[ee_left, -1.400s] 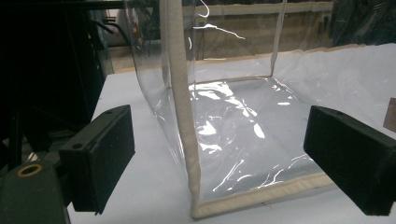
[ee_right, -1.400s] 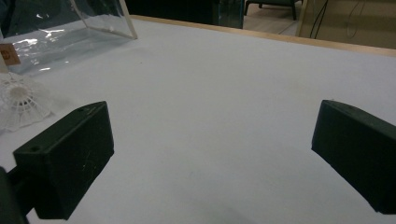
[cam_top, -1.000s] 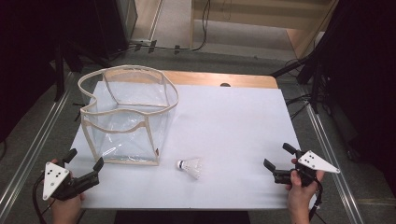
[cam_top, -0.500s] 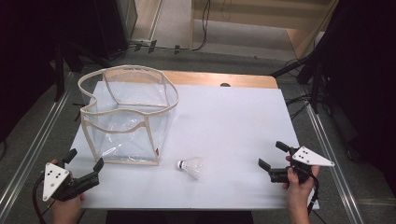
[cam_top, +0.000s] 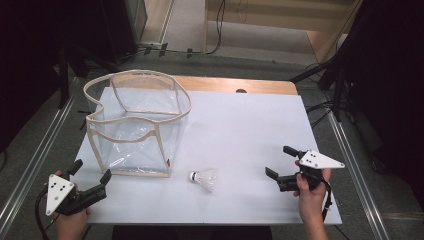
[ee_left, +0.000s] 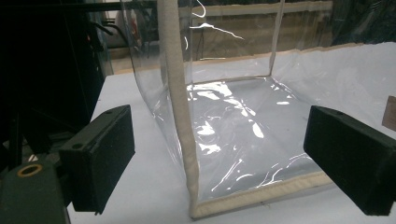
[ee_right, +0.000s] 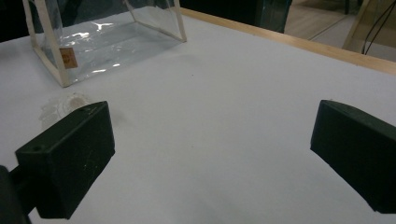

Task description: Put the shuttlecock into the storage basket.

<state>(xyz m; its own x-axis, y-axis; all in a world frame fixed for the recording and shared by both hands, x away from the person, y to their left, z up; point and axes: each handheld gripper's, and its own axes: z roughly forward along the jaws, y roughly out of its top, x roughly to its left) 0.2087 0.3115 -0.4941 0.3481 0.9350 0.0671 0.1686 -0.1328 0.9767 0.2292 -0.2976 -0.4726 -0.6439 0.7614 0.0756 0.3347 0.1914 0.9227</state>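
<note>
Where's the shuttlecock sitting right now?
In the high view the shuttlecock lies on the white table near its front edge, just right of the clear bag's front corner, with the right gripper open farther right.

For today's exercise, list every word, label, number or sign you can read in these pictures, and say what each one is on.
No text can be read in any view.
The clear bag carries a small orange-brown label on one side near its base; whatever it bears is too blurred to read.
The shuttlecock shows no readable marking.
</note>
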